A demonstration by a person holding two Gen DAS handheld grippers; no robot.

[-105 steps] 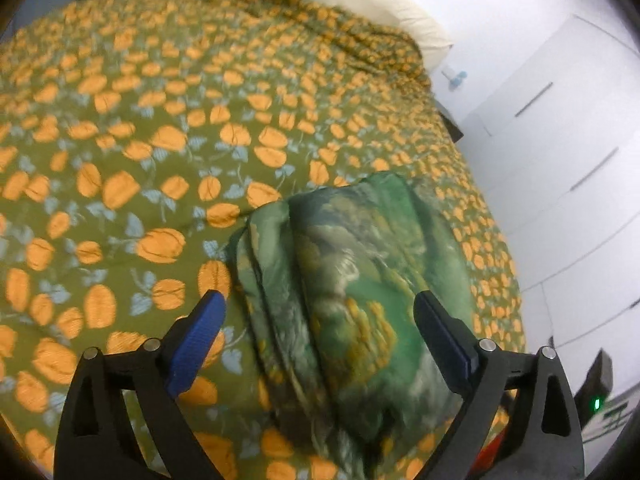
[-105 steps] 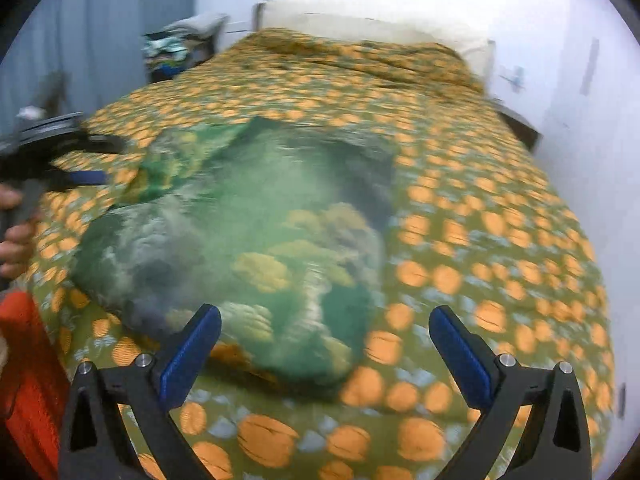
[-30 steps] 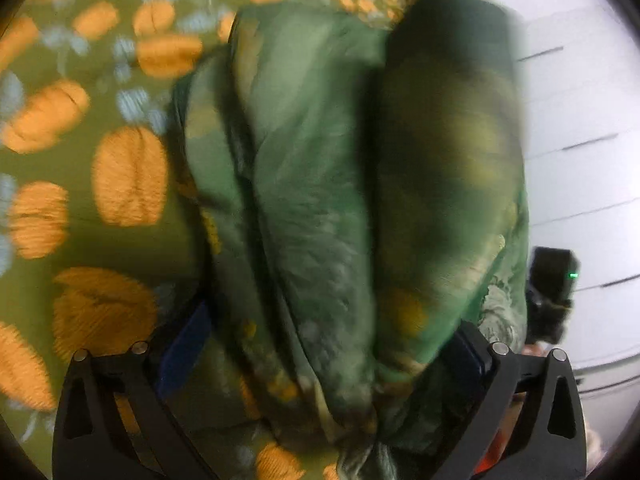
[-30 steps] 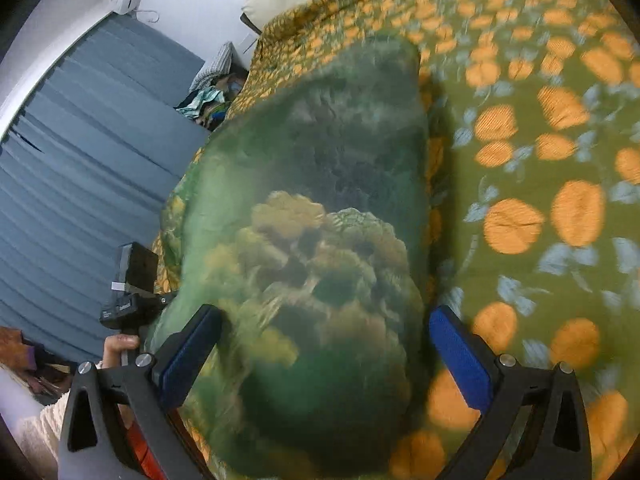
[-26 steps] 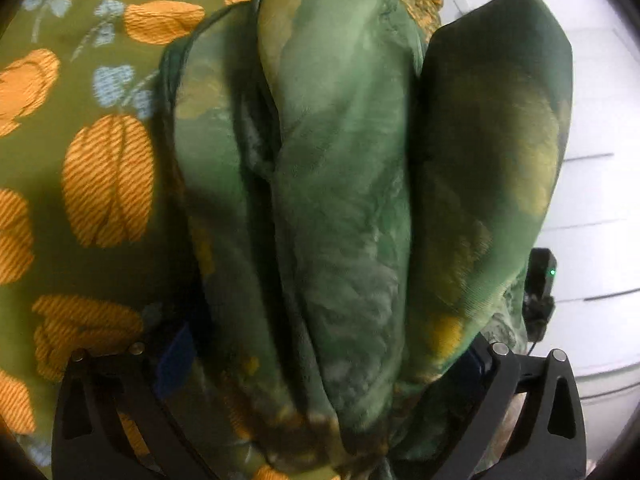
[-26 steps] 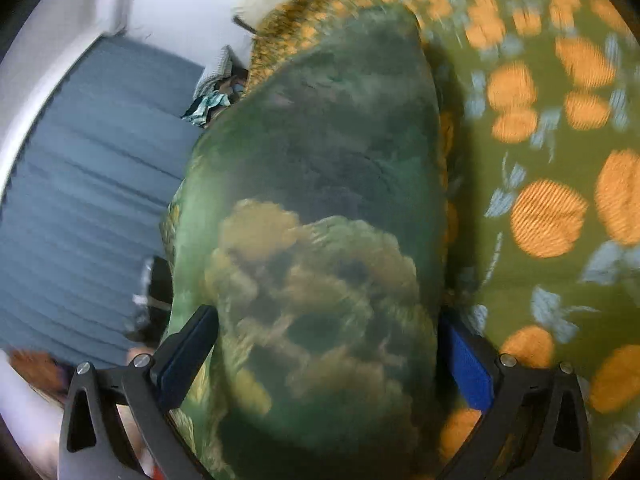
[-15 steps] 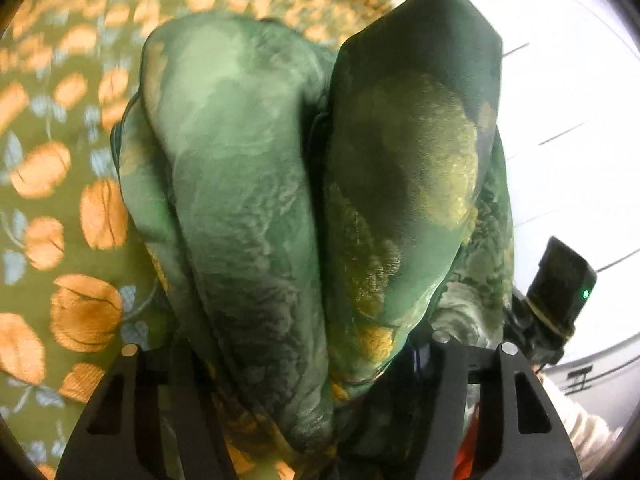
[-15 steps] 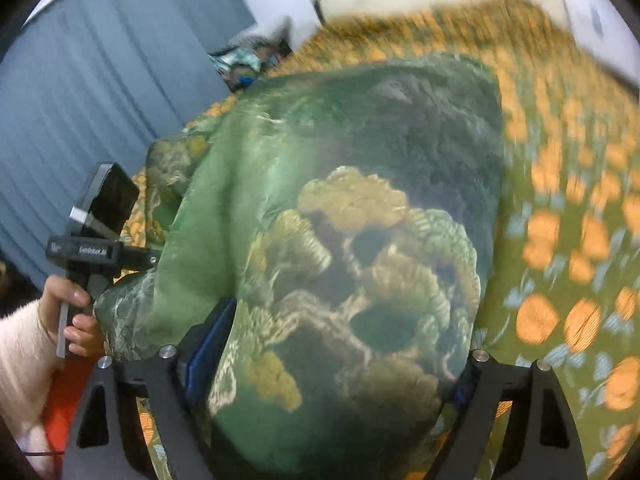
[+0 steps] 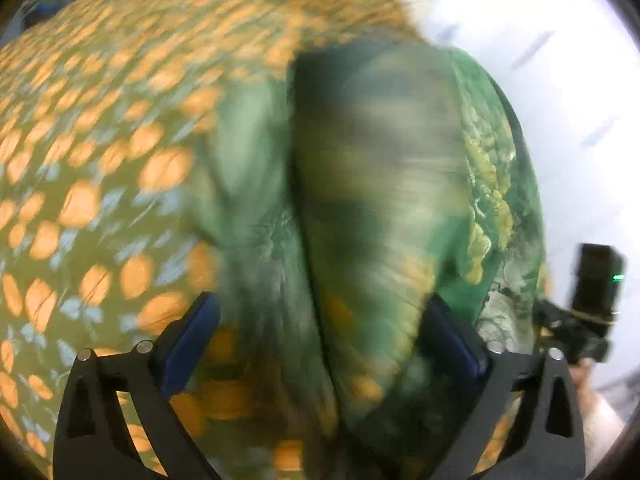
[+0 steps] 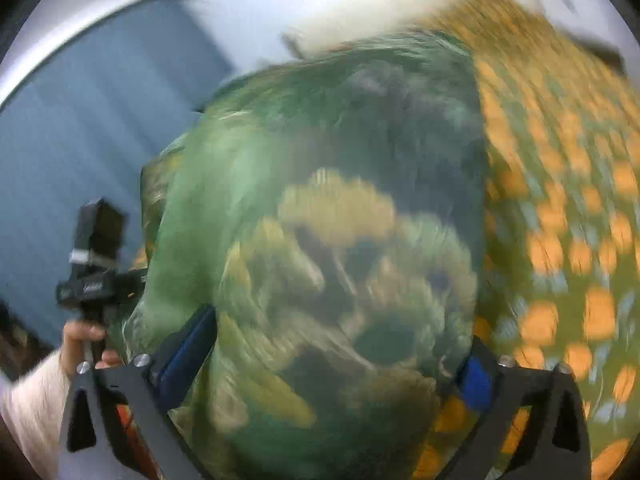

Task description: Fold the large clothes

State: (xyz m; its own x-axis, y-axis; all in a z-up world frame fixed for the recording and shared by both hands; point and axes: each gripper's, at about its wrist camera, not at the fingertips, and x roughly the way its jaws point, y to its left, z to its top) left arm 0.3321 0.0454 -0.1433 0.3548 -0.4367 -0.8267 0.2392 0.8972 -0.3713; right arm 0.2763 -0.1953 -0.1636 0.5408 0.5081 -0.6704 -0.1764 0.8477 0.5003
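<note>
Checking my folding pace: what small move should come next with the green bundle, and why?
Probably carry it on together, level: the left gripper and right gripper each straddle the folded green garment, which looks raised above the bedspread. Both views are blurred.

The folded green garment [image 9: 384,208] is a thick, bundled stack of glossy fabric, dark green with paler green patches and a yellow-gold floral or leafy print [image 10: 336,208]. It stands up as two plump rolled folds side by side with a deep crease between them, filling the middle of both views. Its lower end sits between blue-padded fingers in each view. Motion blur smears much of the pattern, so finer detail of the folds cannot be made out.
</note>
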